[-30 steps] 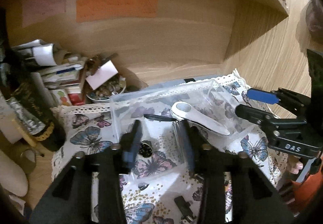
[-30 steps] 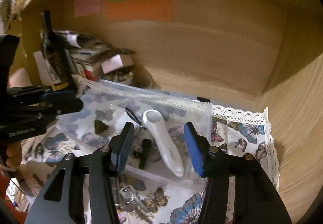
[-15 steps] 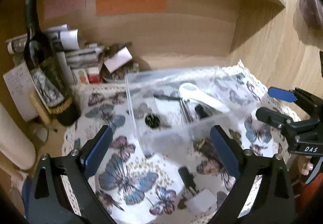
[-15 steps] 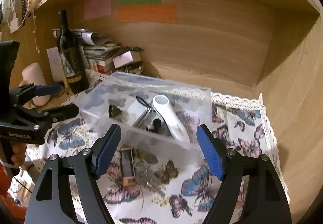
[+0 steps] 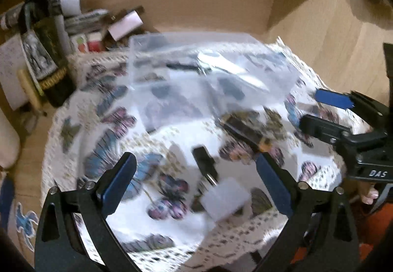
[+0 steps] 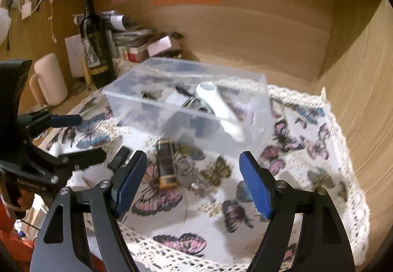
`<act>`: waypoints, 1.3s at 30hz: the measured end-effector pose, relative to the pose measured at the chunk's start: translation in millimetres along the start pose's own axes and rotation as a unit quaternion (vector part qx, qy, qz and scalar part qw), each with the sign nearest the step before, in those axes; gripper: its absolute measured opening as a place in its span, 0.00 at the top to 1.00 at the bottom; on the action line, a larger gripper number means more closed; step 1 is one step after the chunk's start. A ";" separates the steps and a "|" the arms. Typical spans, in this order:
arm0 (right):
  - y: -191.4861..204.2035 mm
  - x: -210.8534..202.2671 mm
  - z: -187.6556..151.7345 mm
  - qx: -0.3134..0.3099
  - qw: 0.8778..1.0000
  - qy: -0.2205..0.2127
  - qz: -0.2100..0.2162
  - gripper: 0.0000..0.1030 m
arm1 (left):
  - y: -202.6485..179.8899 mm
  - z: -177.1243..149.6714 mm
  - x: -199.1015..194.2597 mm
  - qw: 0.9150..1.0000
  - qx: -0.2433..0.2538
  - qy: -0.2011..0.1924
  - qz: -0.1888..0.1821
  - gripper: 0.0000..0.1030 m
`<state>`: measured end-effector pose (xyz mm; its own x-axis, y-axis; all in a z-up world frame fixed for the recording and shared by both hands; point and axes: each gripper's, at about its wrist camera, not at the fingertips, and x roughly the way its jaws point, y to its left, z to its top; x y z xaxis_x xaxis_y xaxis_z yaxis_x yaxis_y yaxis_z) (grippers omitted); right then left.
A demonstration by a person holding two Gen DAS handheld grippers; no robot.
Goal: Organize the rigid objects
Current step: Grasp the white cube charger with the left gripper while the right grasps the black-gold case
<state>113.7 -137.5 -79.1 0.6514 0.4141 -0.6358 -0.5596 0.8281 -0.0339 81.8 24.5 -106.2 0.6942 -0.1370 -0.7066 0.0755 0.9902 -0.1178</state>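
Note:
A clear plastic box (image 6: 255,102) stands on the butterfly cloth (image 6: 304,149) and holds a white handled tool (image 6: 216,105) and small dark items. In front of it lie a dark flat rectangular object with a gold end (image 6: 165,161), a metal padlock (image 6: 185,171), a black stick-shaped item (image 5: 205,166) and a white block (image 5: 224,198). My left gripper (image 5: 194,181) is open and empty above the black item and white block. My right gripper (image 6: 192,181) is open and empty above the padlock. The box also shows in the left wrist view (image 5: 147,100).
A dark wine bottle (image 6: 94,43), stacked papers and small boxes (image 6: 137,38) and a cream mug (image 6: 49,78) crowd the back left. Wooden shelf walls (image 6: 356,75) close in the back and right. The lace cloth edge (image 6: 196,257) hangs at the front.
Both grippers have opened wide and pulled back from the box toward the front. The loose items on the cloth in front of the box have come into view.

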 end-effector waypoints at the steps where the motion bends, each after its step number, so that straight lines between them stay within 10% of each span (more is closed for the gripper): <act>1: 1.2 2.9 -2.6 0.001 1.000 0.005 0.003 0.27 | -3.9 -5.4 2.4 1.000 0.004 0.005 -0.002 0.04; 8: 7.8 25.0 -10.5 0.003 0.999 0.043 0.030 0.50 | -13.1 -24.7 21.3 0.999 0.010 0.031 -0.011 0.04; 20: 22.8 68.3 -3.3 -0.021 0.995 0.087 0.045 0.74 | -0.1 -37.3 14.5 1.000 0.015 0.015 -0.013 0.55; 39: 27.0 50.2 -3.9 -0.029 0.997 0.056 0.053 0.79 | 15.8 -7.4 -21.8 0.999 -0.011 -0.039 -0.022 0.55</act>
<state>129.2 -95.8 -115.0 0.5270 0.4506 -0.7206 -0.6528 0.7575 -0.0038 62.6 42.9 -97.8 0.7442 -0.1775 -0.6440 0.0928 0.9822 -0.1635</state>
